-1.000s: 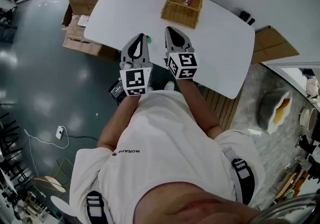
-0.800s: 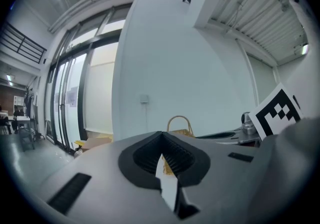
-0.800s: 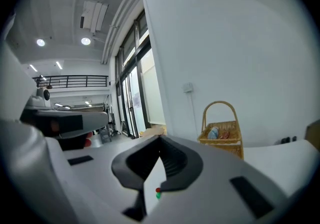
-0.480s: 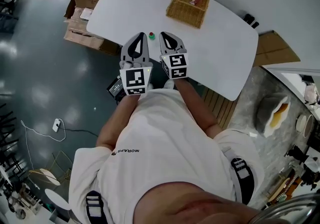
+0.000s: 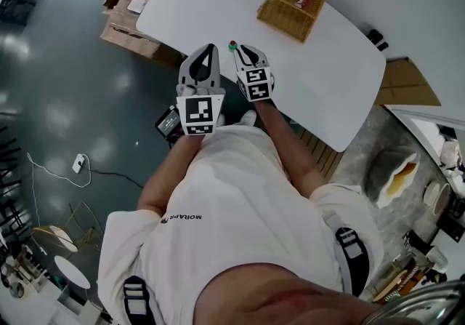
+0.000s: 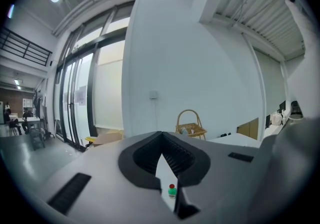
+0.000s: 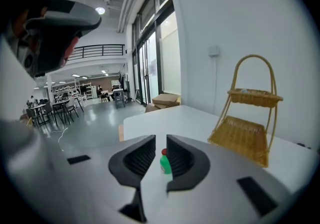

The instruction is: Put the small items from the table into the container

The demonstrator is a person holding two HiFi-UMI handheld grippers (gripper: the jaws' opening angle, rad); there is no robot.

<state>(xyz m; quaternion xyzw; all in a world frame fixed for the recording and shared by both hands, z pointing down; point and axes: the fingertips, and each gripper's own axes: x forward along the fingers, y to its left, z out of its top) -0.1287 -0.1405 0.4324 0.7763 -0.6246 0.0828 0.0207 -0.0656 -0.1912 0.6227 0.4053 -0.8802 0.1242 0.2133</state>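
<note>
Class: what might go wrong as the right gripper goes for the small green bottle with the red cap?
1. The small green red-capped bottle stands upright near the white table's front edge; a nudge from the right gripper, whose jaws are opening, may topple it or push it off.
2. The gap looks narrow, so a jaw might strike the cap.

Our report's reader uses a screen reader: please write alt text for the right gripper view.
The right gripper has its jaws opening, with a small green bottle with a red cap standing in the gap between them, not gripped, on a white table. A two-tier wicker basket stands farther back on the right.
</note>
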